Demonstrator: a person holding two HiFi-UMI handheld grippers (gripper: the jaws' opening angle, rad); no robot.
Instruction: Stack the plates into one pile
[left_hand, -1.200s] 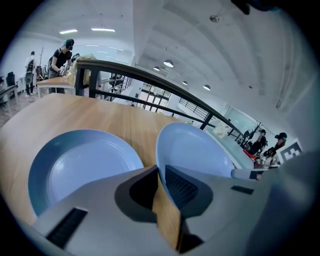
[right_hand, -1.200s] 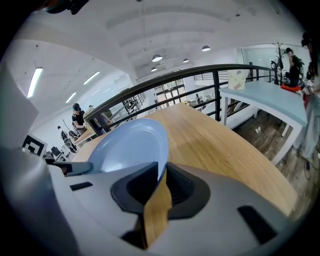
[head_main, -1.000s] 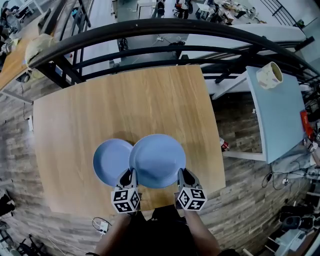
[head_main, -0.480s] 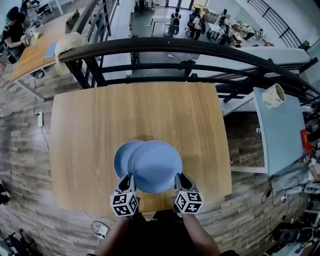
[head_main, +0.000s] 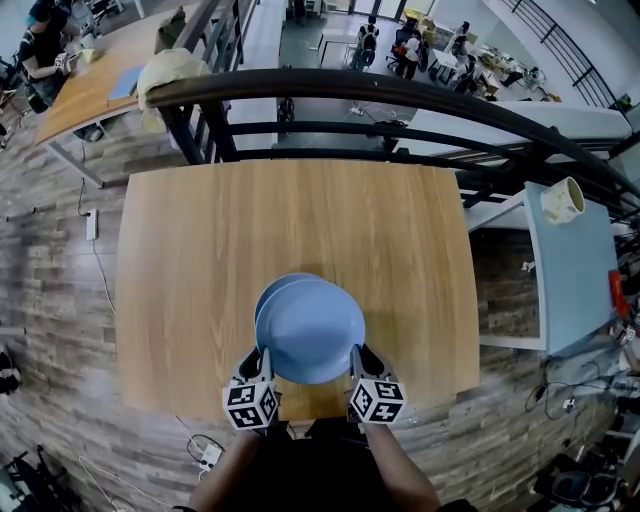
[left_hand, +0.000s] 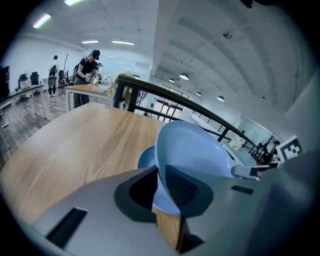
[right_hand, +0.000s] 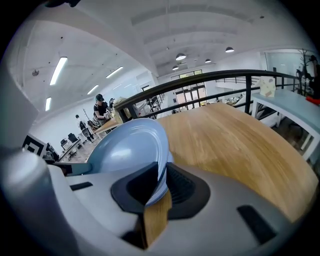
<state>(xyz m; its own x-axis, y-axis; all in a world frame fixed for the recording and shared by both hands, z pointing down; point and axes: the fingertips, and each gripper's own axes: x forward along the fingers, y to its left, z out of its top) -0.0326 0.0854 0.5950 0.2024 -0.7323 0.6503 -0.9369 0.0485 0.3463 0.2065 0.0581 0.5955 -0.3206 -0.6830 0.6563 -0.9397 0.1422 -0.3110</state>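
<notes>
Two-point hold: left gripper (head_main: 263, 353) and right gripper (head_main: 357, 352) each pinch the rim of upper plate (head_main: 310, 332) above lower plate (head_main: 272, 287); stiff, glazed, probably slippery and breakable.

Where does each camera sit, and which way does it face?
Head view: on the person's head, facing steeply down at the table; shows forearms, left tongs, right tongs.
Left gripper view: on the left tongs, facing across the table toward the railing; its jaws clamp the lifted plate.
Right gripper view: on the right tongs, facing likewise; its jaws clamp that plate's opposite rim.
Shared: all three show the lifted plate and the table.
</notes>
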